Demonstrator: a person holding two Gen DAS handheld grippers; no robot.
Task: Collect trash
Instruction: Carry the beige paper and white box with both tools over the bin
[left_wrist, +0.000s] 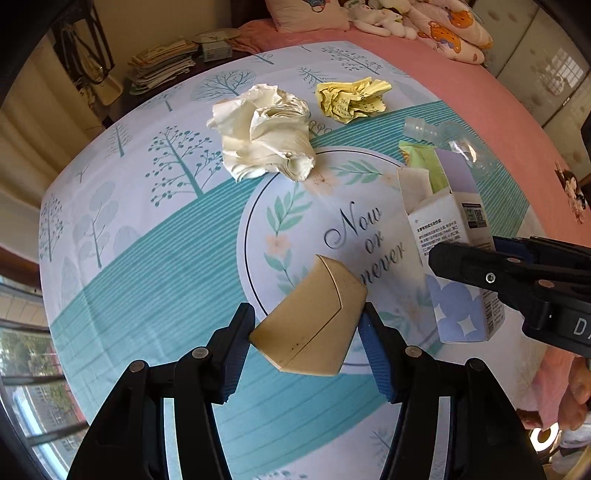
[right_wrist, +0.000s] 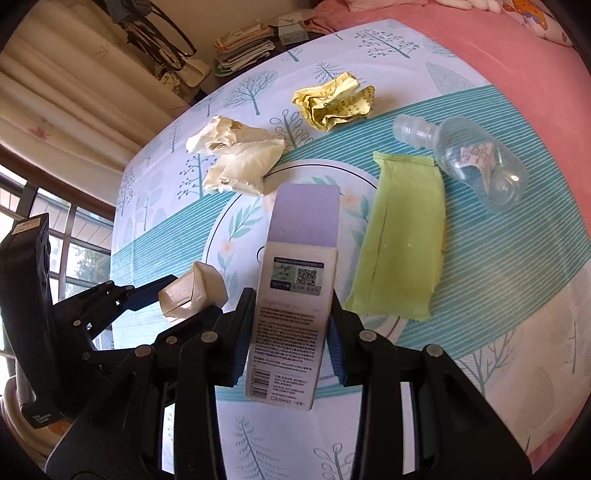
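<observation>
My left gripper (left_wrist: 308, 325) is shut on a small beige carton (left_wrist: 314, 317), held above the patterned cloth; the carton also shows in the right wrist view (right_wrist: 192, 293). My right gripper (right_wrist: 290, 325) is shut on a tall white and lilac box (right_wrist: 295, 288), which shows in the left wrist view (left_wrist: 458, 258) with its top flap open. On the cloth lie a crumpled cream tissue (left_wrist: 266, 133), a crumpled yellow paper (left_wrist: 352, 98), a green wrapper (right_wrist: 400, 240) and a clear plastic bottle (right_wrist: 469, 158).
The trash lies on a tree-print cloth (left_wrist: 147, 240) spread over a pink bed (left_wrist: 461, 81). Pillows and soft toys (left_wrist: 388, 18) sit at the head. A stack of papers (left_wrist: 162, 62) stands beyond the far left corner. A window (right_wrist: 74, 251) is at left.
</observation>
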